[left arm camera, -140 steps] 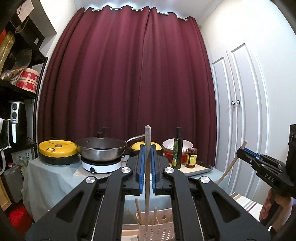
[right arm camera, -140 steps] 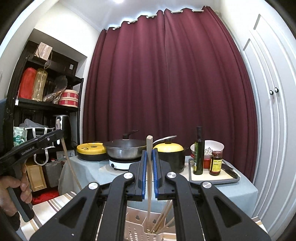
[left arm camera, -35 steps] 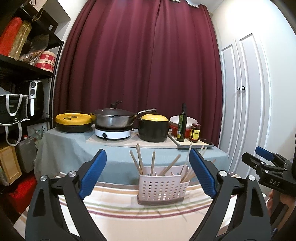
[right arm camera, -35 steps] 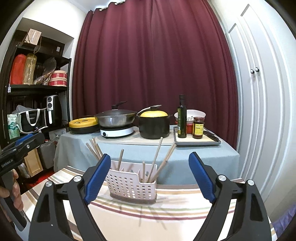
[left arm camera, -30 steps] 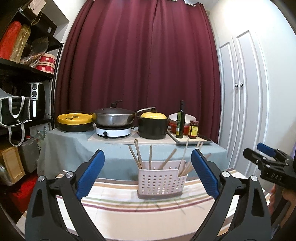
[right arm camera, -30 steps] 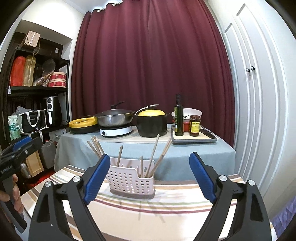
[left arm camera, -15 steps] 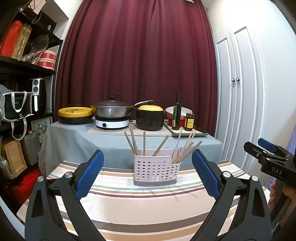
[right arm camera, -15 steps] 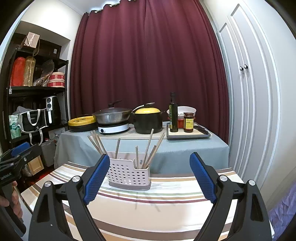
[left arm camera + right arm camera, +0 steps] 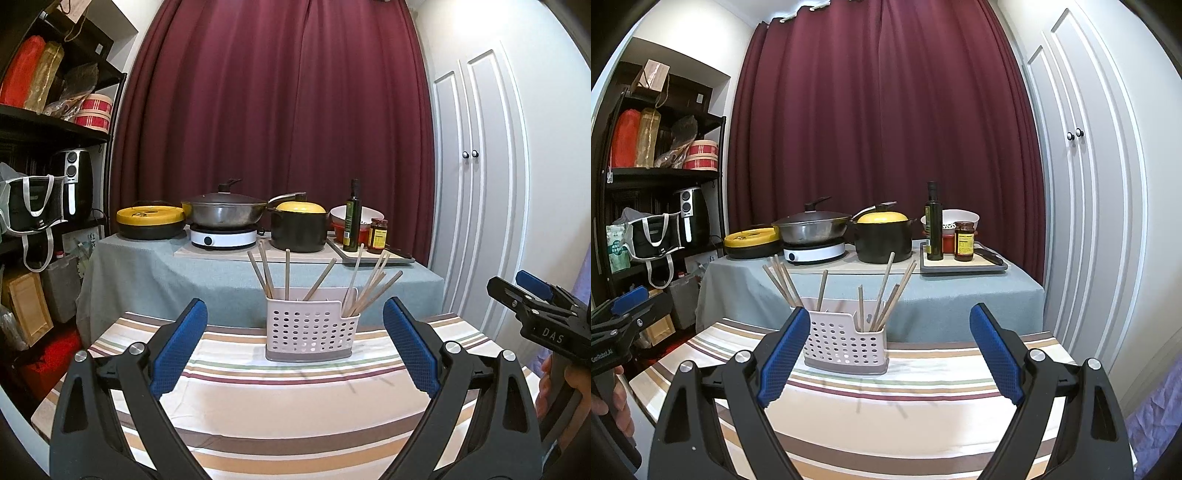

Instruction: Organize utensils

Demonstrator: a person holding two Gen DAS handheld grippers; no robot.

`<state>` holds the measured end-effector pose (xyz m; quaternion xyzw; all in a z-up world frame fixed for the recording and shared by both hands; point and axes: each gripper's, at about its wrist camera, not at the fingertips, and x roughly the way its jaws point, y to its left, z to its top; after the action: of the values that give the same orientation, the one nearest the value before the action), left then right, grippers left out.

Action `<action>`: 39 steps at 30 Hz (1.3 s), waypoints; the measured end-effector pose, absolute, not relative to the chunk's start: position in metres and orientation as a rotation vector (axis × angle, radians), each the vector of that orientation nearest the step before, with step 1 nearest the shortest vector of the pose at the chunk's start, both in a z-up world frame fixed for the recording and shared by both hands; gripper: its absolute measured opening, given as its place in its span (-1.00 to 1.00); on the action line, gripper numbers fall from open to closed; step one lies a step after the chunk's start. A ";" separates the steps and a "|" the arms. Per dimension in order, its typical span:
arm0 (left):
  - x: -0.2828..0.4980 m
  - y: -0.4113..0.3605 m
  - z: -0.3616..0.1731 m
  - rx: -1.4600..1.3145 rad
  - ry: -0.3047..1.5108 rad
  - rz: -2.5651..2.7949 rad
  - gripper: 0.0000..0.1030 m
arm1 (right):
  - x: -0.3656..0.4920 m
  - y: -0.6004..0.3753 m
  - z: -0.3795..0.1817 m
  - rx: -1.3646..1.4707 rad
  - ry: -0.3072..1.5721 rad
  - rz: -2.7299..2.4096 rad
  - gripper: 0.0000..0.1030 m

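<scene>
A white perforated utensil holder [image 9: 312, 328] [image 9: 846, 345] stands on the striped tablecloth [image 9: 295, 398] [image 9: 923, 398], with several wooden chopsticks [image 9: 288, 275] [image 9: 882, 295] leaning in its two compartments. My left gripper [image 9: 295, 347] is open and empty, well back from the holder, blue pads [image 9: 179, 343] spread wide. My right gripper [image 9: 888, 354] is open and empty too, also back from the holder. The right gripper [image 9: 532, 301] appears at the right edge of the left wrist view; the left gripper [image 9: 617, 314] appears at the left edge of the right wrist view.
Behind the striped table is a grey-covered table [image 9: 236, 273] bearing a yellow-lidded pan [image 9: 150, 221], a wok on a hob [image 9: 223, 214], a black pot [image 9: 298, 229], an oil bottle [image 9: 352, 216] and a jar [image 9: 377, 236]. A black shelf rack [image 9: 44, 147] stands left, white cupboard doors [image 9: 476, 184] right.
Both grippers held a chopstick over the holder, then opened and left it inside. Since then both have drawn back and lower, so the holder looks smaller and more tablecloth shows.
</scene>
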<state>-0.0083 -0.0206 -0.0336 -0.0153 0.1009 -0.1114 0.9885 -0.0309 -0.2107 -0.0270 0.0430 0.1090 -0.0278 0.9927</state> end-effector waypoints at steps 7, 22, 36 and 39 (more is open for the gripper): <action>-0.007 -0.019 -0.036 -0.040 0.211 -0.224 0.83 | -0.030 -0.208 -0.029 0.078 0.223 -0.056 0.66; -0.005 -0.018 -0.039 -0.042 0.215 -0.192 0.92 | -0.028 -0.203 -0.033 0.067 0.234 -0.048 0.66; 0.001 -0.025 -0.042 -0.022 0.250 -0.219 0.92 | -0.028 -0.200 -0.036 0.064 0.237 -0.050 0.66; 0.004 -0.026 -0.045 -0.029 0.269 -0.244 0.92 | -0.025 -0.199 -0.037 0.064 0.241 -0.050 0.66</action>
<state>0.0040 -0.0265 -0.0449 -0.0145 0.1338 -0.1212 0.9835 -0.0252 -0.1991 -0.0372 0.0320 0.1203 -0.0250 0.9919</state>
